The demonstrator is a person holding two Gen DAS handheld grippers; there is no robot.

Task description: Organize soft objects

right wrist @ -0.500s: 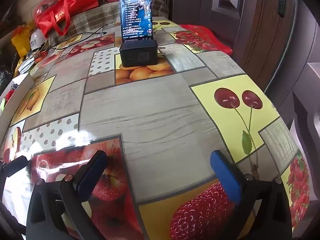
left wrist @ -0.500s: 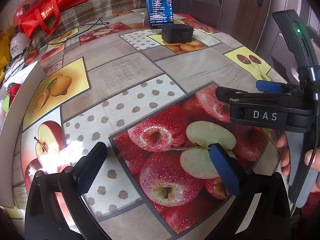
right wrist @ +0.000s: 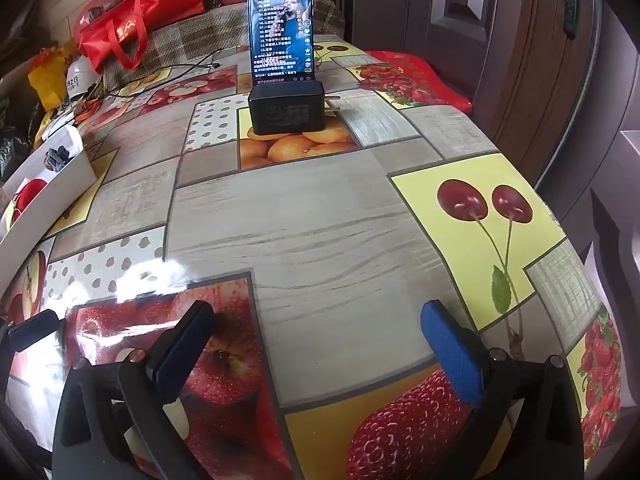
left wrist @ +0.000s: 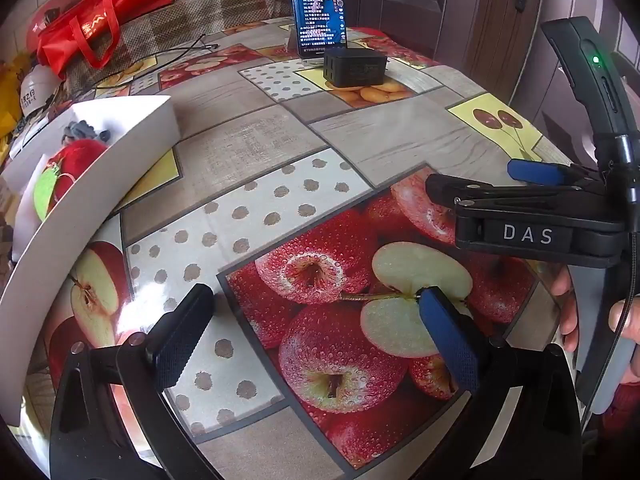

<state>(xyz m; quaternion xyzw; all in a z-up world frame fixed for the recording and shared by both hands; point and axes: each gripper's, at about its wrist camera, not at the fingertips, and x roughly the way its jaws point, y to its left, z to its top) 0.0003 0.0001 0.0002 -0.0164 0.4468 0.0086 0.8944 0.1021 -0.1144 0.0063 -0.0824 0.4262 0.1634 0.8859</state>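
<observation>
I've got both tools up over the table with nothing in them: the left gripper has its jaws spread wide over the printed apples, and the right gripper is just as wide, empty, hanging above the grey wood-look patch. My landmark is the white box, so everything from there. The soft things are inside it: a red plush piece with a green tag, and a small dark grey bundle beyond it toward the box's far corner. I can't tell what else the box holds, its near wall hides the floor. For this step I judge the left tool is the one to use, since the box sits on its side; I'd swing it over the near wall, come down steeply into the box and close on the bulk of the plush, not the tag, which would likely slip. The right tool I'd keep well clear of the box, so the two don't knock. The surface is a glossy fruit-print tablecloth, glare near the box, probably slick. Well away from the box, at the far end, a phone stands lit behind a black charger block; red bags and cables lie beyond the box, and a dark wooden door closes the opposite side.
</observation>
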